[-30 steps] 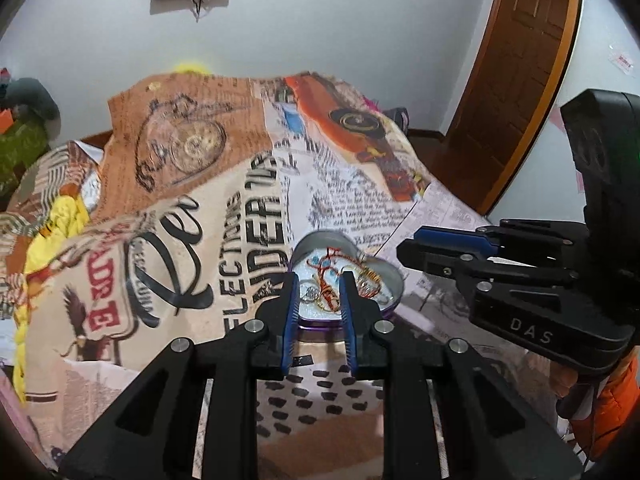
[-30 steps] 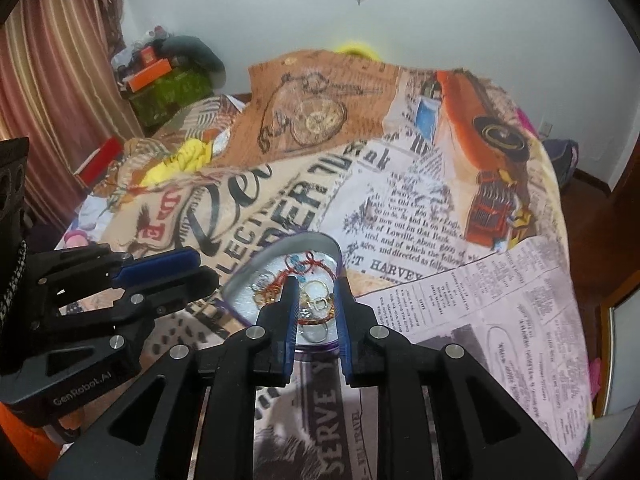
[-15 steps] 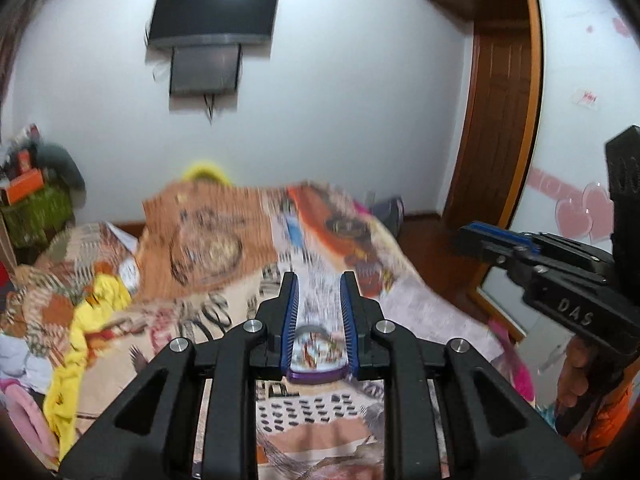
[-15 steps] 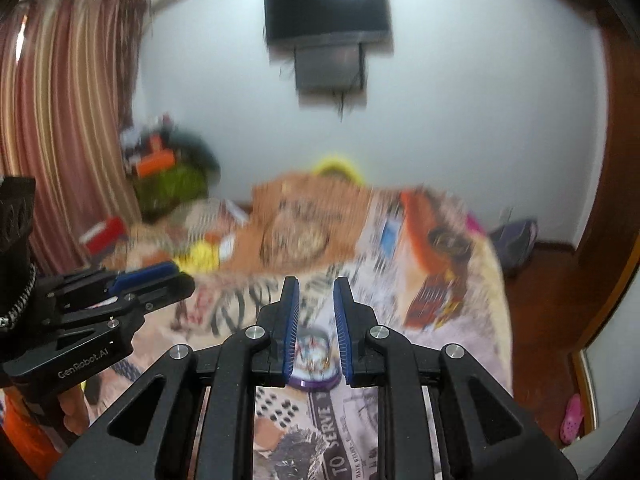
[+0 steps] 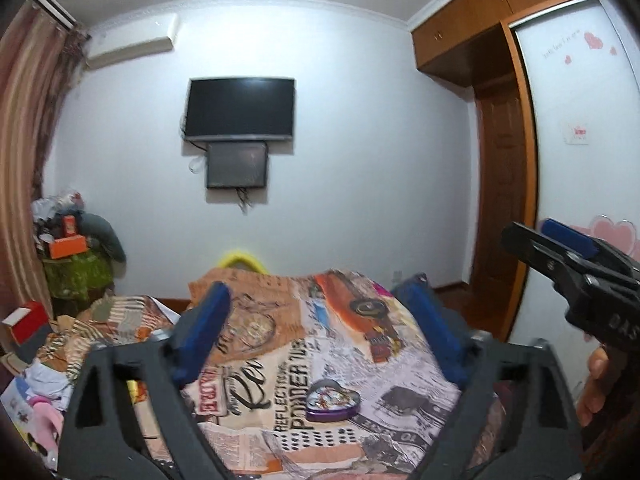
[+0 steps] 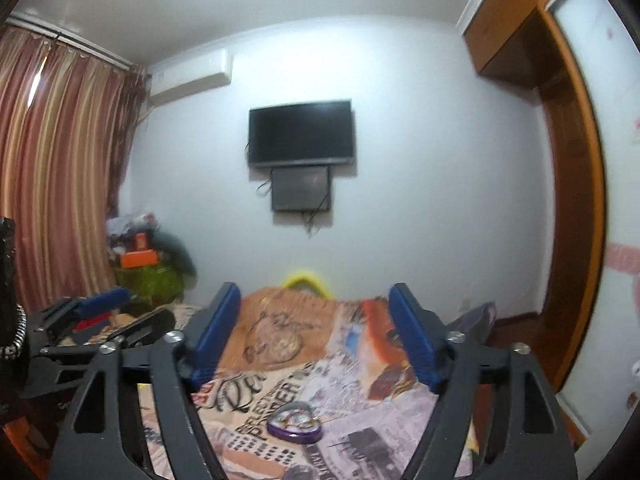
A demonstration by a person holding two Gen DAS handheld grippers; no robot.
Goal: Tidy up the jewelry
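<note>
The bed (image 5: 360, 364) fills the space ahead of and below both tools, its printed newspaper-pattern cover spread flat. The left hand-held gripper (image 5: 320, 332) has just been opening — its blue pads (image 5: 208, 332) now stand wide apart with nothing between them, touching nothing. The right hand-held gripper (image 6: 316, 336) has likewise just been opening; it gapes nearly as wide, empty and clear of the bed. Framed low between each tool's fingers, well beyond the tips, a heart-shaped purple tin (image 5: 333, 400) rests on the cover — open, with tangled jewelry (image 6: 298, 420) inside.
</note>
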